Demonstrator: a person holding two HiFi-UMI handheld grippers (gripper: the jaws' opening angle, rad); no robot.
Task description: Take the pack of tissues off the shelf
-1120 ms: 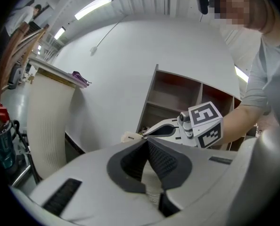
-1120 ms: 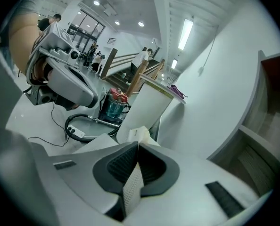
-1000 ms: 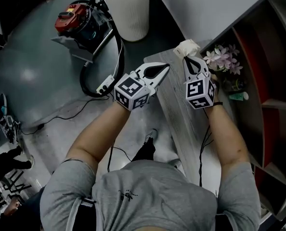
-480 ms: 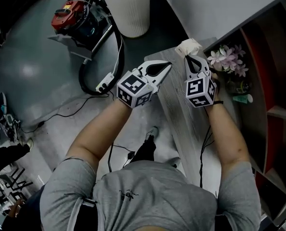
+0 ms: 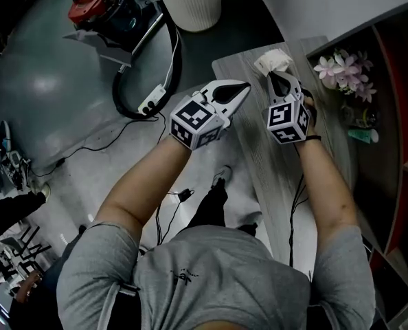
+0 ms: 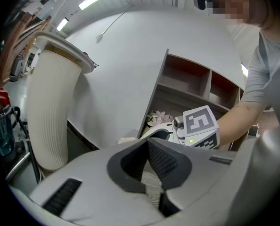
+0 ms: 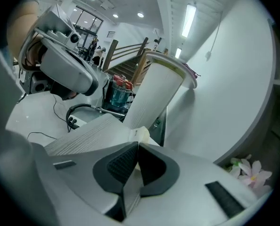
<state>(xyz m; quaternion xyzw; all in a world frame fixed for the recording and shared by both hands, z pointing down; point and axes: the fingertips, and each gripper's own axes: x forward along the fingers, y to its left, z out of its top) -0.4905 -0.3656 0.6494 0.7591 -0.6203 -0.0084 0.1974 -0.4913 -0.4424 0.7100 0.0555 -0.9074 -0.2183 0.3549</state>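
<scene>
Over the far end of the grey wood-grain table, both grippers point out toward 12 o'clock. The right gripper has its jaws pinched down on the pack of tissues, a pale little bundle sticking out past the tips at 12 o'clock. The pack is clear of the shelf, which stands well off at 3 o'clock with pink flowers in it. Whether the pack touches the tabletop, I can't tell. The left gripper sits just beside it at 9 o'clock, jaws closed tip to tip, nothing between them. The right forearm runs almost straight up along the table. The left forearm slants in toward 1 o'clock, so the two grippers nearly meet.
</scene>
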